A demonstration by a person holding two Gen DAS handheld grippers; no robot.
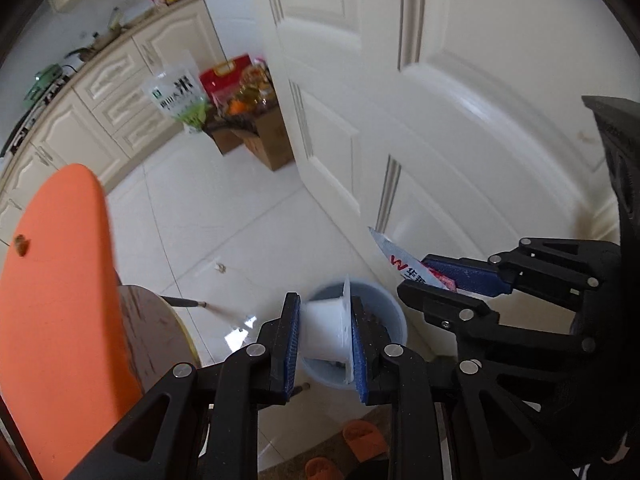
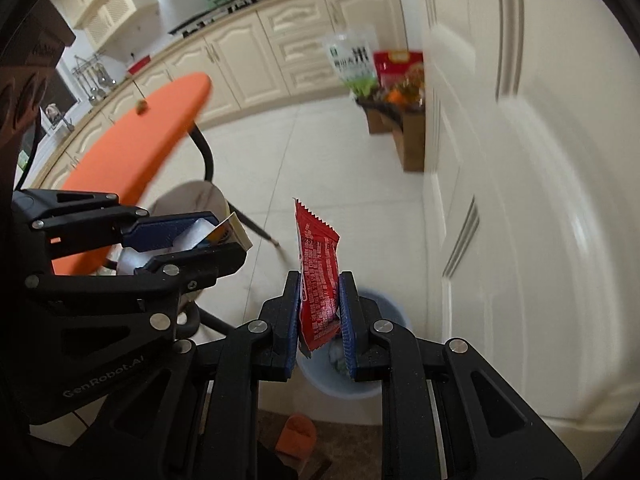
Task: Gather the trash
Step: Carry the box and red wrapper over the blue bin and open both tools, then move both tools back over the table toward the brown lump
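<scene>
white floor tiles (image 2: 320, 160) lie bare around the bin (image 2: 384, 308) by the door (image 2: 540, 160).

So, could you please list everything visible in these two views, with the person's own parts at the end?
plastic cup: one, white, clamped in the left tool over the bin
snack wrapper: one, red, clamped in the right tool above the bin
bin: one, pale blue, on the floor by the door
door: one, white, right side
orange tabletop: one, left, a small crumb on it
chair: one, beige seat, under the tabletop
cardboard boxes: two, brown, beside the door, packaged food on top
rice bag: one, white and green, by the boxes
cabinets: cream, along the wall
slippers: two, orange, near the bin
left tool: shut
right tool: shut
</scene>
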